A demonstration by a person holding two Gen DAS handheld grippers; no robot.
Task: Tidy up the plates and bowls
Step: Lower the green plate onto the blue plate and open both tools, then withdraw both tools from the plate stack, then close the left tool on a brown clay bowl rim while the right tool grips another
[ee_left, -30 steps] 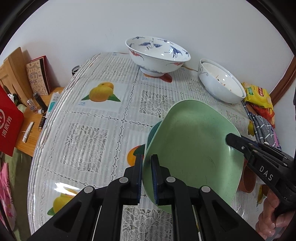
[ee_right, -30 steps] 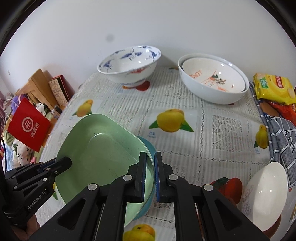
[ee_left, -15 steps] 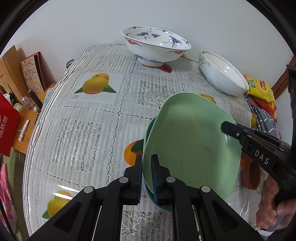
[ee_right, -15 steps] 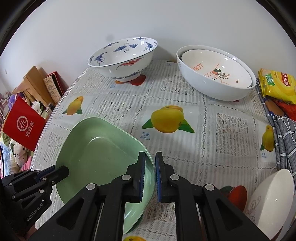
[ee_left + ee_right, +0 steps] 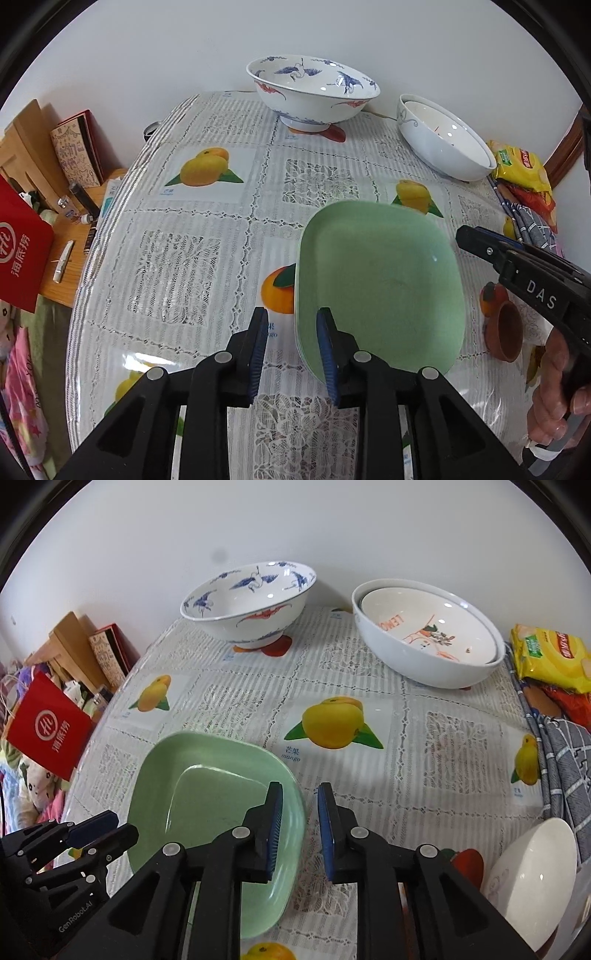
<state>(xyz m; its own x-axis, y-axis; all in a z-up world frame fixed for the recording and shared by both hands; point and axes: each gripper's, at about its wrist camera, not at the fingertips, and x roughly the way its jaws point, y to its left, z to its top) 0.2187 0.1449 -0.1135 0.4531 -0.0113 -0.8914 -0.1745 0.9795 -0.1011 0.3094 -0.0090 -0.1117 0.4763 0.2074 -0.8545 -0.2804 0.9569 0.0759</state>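
A pale green square plate (image 5: pixel 380 280) (image 5: pixel 214 805) lies flat on the patterned tablecloth, with a second rim just showing under its left edge. My left gripper (image 5: pixel 291 350) straddles the plate's left rim. Its jaws are opening and the pads stand clear of the rim. My right gripper (image 5: pixel 300 827) straddles the opposite rim the same way, jaws opening, with nothing pressed. Each gripper also shows in the other's view: the right gripper (image 5: pixel 476 242) and the left gripper (image 5: pixel 99 829).
A blue-and-white crane bowl (image 5: pixel 251 602) and nested white bowls (image 5: pixel 428 638) stand at the back. A small white bowl (image 5: pixel 532 878) and a brown cup (image 5: pixel 506 332) sit near the right. Snack packets (image 5: pixel 550 657) and a checked cloth (image 5: pixel 561 768) line the right edge; a cluttered side table (image 5: pixel 62 236) stands left.
The green plate went from tilted and gripped by both grippers to lying flat on the teal plate below. Both pairs of jaws have come apart off its rims.
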